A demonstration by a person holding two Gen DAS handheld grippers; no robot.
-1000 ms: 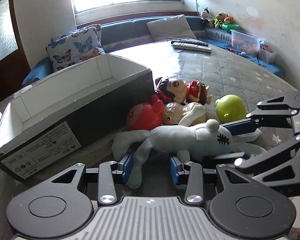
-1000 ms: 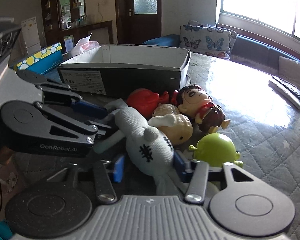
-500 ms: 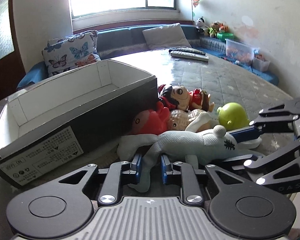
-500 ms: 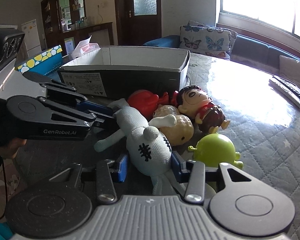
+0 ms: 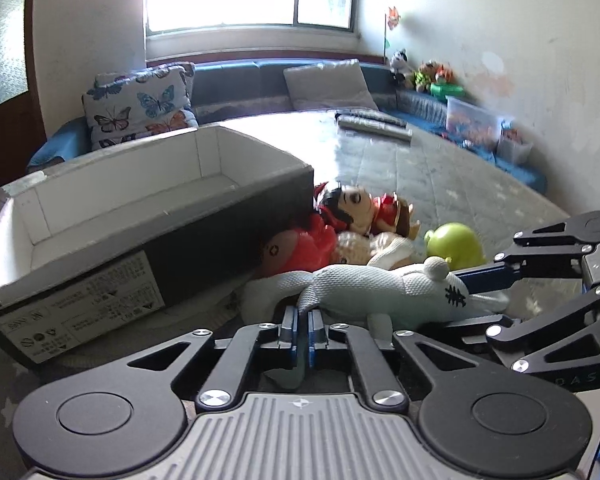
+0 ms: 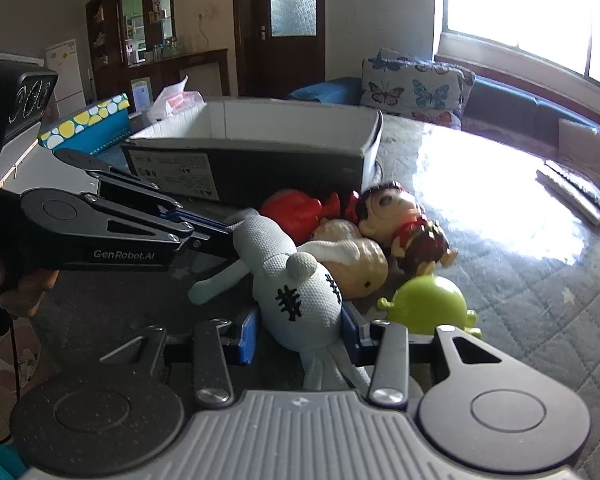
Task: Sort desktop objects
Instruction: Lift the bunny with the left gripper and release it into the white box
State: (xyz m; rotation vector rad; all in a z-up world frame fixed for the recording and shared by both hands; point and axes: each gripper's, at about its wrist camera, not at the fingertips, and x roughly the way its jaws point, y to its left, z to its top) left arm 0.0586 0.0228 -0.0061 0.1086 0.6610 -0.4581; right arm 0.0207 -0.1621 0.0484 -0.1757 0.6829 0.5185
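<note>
A white knitted plush toy (image 5: 380, 288) lies stretched between both grippers, just above the table. My left gripper (image 5: 300, 326) is shut on one of its thin limbs. My right gripper (image 6: 300, 334) is shut on its round head (image 6: 304, 300); its arm also shows in the left wrist view (image 5: 548, 280). Behind the plush lie a red toy (image 5: 300, 246), a tan toy (image 6: 356, 260), a black-haired doll (image 5: 364, 210) and a green round toy (image 5: 456, 244). An open box (image 5: 140, 208), dark outside and white inside, stands on the left.
The table has a grey quilted cover (image 5: 460, 184). Remote controls (image 5: 374, 124) lie at its far side. A sofa with a butterfly cushion (image 5: 140, 106) is behind. A blue spotted box (image 6: 88, 120) stands beyond the open box in the right wrist view.
My left gripper has closed from open onto the plush toy's limb. The right gripper has tightened on its head. The plush has risen slightly and is pulled straight.
</note>
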